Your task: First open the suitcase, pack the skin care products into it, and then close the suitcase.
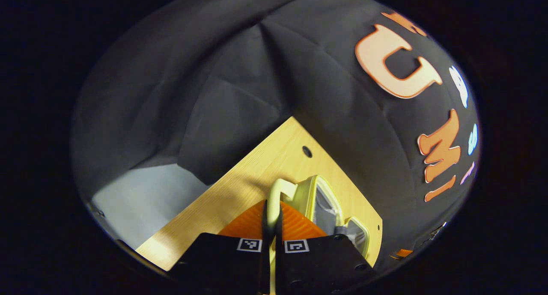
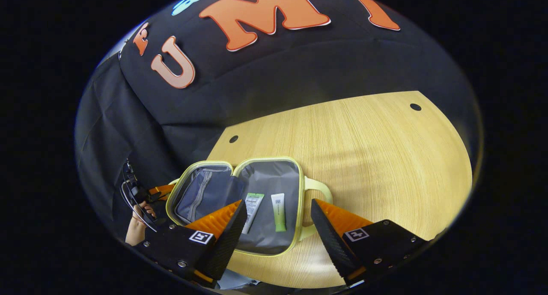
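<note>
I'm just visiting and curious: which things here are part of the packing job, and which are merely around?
Part of the job:
suitcase, lying open
green tube inside it
white tube inside it
suitcase handle, clamped by left gripper
right gripper, open

Merely around:
wooden table

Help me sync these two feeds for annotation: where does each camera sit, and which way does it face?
Left gripper view: rides on the left tongs, looking low across the table toward the booth wall; its own fingers are shut on the suitcase handle.
Right gripper view: rides on the right tongs, looking down into the open suitcase, where two tubes lie; its own fingers stand apart, and a hand shows at far left.
Shared: the suitcase, table and wall.
</note>
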Available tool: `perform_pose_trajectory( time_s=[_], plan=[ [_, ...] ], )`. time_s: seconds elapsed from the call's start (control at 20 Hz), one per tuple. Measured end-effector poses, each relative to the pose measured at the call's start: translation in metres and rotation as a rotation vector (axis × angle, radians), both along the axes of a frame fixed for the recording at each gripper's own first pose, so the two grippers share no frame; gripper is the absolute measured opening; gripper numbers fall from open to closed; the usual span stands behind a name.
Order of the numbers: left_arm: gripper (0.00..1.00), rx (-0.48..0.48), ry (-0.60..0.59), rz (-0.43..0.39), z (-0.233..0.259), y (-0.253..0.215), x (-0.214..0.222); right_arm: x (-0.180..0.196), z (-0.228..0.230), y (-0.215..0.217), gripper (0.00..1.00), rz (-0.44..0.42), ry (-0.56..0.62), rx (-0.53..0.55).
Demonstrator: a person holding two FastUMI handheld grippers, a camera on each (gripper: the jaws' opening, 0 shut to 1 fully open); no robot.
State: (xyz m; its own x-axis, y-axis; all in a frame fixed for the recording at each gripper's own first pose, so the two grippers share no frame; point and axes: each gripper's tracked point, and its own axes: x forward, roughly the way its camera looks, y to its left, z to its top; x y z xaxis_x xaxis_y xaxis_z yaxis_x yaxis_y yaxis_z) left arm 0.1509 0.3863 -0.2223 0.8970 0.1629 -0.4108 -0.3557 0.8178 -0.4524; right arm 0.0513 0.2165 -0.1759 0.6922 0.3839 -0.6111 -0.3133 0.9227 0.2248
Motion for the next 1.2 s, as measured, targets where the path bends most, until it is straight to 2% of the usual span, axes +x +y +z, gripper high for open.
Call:
perform_pose_trajectory(
  time_s=[0.15, 0.3, 0.55, 0.75, 0.9, 1.05, 1.2],
  plan=[
    [0.05, 0.115, 0.003, -0.031, 0.045, -0.042, -0.003, 0.003, 0.016, -0.011, 0.96, 0.013, -0.041, 0.021],
    [0.05, 0.245, 0.031, -0.038, 0.078, -0.083, -0.006, 0.010, 0.026, -0.034, 0.96, 0.016, -0.102, -0.005],
    [0.05, 0.461, 0.066, -0.086, 0.121, -0.180, -0.002, 0.016, 0.054, -0.072, 0.96, 0.029, -0.178, 0.007],
    [0.05, 0.636, 0.100, -0.149, 0.123, -0.267, 0.021, 0.024, 0.072, -0.118, 0.95, 0.024, -0.205, 0.011],
    [0.04, 0.751, 0.128, -0.219, 0.106, -0.330, 0.045, 0.029, 0.078, -0.156, 0.95, -0.003, -0.210, 0.017],
    [0.05, 0.767, 0.155, -0.291, 0.082, -0.382, 0.068, 0.030, 0.076, -0.190, 0.95, -0.042, -0.194, 0.034],
    [0.05, 0.694, 0.171, -0.396, 0.045, -0.435, 0.082, 0.030, 0.074, -0.218, 0.95, -0.080, -0.187, 0.042]
  ],
)
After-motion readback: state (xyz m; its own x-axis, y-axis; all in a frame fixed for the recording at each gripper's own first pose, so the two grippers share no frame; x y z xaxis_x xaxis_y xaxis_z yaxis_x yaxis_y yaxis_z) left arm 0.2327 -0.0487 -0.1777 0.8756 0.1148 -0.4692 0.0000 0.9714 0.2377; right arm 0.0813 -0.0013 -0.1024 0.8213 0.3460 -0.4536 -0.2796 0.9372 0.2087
